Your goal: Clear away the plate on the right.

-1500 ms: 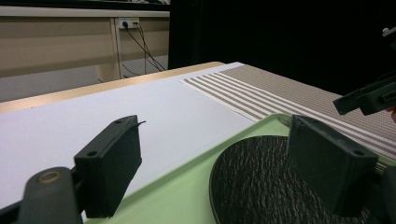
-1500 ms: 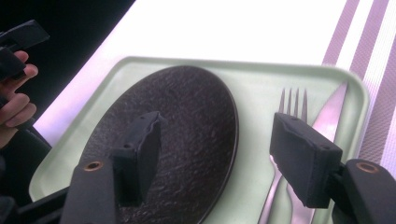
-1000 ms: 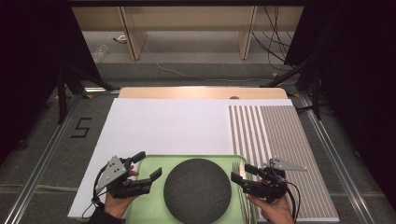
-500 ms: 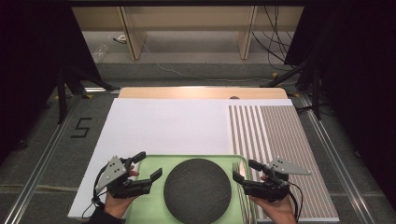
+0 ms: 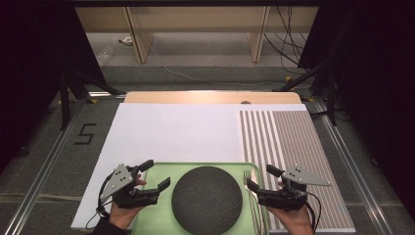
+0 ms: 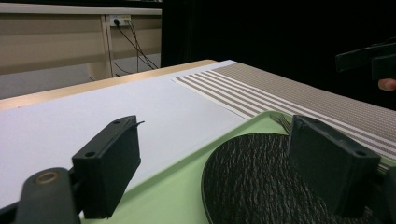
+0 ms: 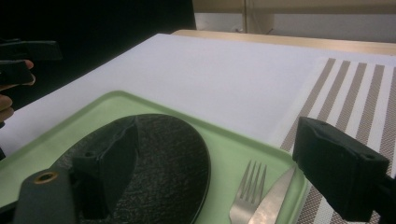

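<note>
Between hand-held grippers (image 5: 152, 177) (image 5: 261, 178): black plate (image 5: 207, 199).

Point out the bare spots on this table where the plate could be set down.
Free: the white sheet beyond the green tray, and the striped mat to its right. Crowded: the tray itself, taken up by the plate, fork and knife.
</note>
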